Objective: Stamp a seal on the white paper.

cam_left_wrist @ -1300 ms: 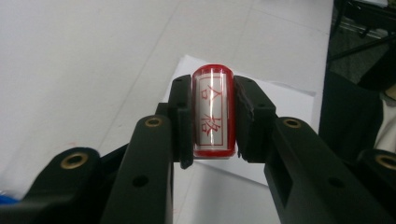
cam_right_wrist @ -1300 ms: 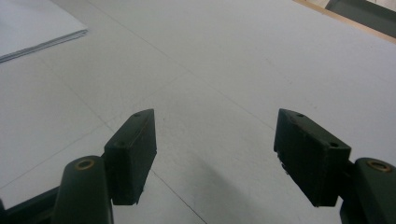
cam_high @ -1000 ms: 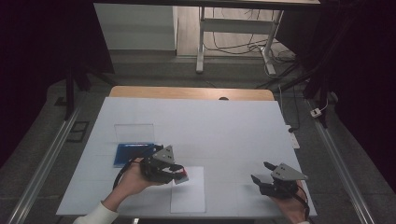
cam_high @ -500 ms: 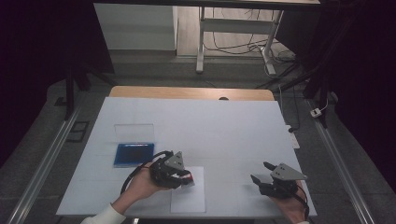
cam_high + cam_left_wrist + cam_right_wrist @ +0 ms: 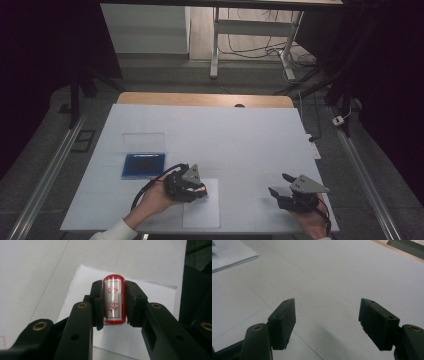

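My left gripper (image 5: pixel 199 190) is shut on a red stamp (image 5: pixel 114 300) with a clear top and red characters on it. The stamp (image 5: pixel 201 189) hangs over the upper left part of a white sheet of paper (image 5: pixel 202 209) near the table's front edge. In the left gripper view the sheet of paper (image 5: pixel 152 293) lies just beyond the jaws. A blue ink pad (image 5: pixel 143 165) with its clear lid (image 5: pixel 144 142) folded back lies to the left, apart from the gripper. My right gripper (image 5: pixel 280 185) stands open at the front right, and its jaws (image 5: pixel 327 322) hold nothing.
A white mat (image 5: pixel 220 135) covers the table, with a wooden edge (image 5: pixel 205 99) at the back. Beyond the table are a floor, cables and a desk frame (image 5: pixel 215 45). A corner of paper (image 5: pixel 232 253) shows at the upper left of the right gripper view.
My left gripper has carried the stamp rightward, from by the ink pad to over the paper sheet. The right gripper has barely moved.
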Available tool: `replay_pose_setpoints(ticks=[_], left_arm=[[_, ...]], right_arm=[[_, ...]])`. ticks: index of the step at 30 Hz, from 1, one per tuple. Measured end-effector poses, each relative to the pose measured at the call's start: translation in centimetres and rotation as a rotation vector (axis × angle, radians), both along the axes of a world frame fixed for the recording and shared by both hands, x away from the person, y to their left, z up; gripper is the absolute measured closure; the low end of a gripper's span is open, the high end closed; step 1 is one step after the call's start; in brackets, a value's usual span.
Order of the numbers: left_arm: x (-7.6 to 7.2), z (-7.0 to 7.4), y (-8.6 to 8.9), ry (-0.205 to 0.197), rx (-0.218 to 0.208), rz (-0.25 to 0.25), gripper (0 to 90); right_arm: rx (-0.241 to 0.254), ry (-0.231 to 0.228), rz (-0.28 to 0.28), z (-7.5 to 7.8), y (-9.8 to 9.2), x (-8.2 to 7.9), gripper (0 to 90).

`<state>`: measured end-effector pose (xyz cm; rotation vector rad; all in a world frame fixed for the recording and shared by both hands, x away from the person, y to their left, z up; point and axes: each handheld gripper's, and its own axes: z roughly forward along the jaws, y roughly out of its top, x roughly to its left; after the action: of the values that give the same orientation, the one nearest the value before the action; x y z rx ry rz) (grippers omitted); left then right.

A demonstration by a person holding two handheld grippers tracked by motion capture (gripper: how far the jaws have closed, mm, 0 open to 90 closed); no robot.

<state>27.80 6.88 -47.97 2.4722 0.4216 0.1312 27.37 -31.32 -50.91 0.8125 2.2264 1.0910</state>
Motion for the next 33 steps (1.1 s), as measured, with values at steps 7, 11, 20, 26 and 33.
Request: replay_pose_setpoints(ticks=[7,11,20,26,33], left_arm=[[0.02,-0.25,-0.30,-0.002,0.017,-0.001,70.2],[0.07,-0.38,-0.37,-0.003,0.025,0.005,70.2],[0.12,-0.70,-0.62,0.002,0.036,-0.001,70.2],[0.20,-0.82,-0.63,0.002,0.046,0.002,70.2],[0.22,-0.86,-0.70,0.001,0.055,-0.004,70.3]], right_arm=[[-0.003,0.000,0.001,-0.03,0.02,0.02,29.3],[-0.002,0.001,0.002,-0.04,0.02,0.04,29.3],[-0.002,0.001,0.001,-0.04,0.01,0.03,29.3],[-0.003,0.000,0.001,-0.03,0.02,0.02,29.3],[-0.003,0.001,0.001,-0.04,0.01,0.01,29.3]])
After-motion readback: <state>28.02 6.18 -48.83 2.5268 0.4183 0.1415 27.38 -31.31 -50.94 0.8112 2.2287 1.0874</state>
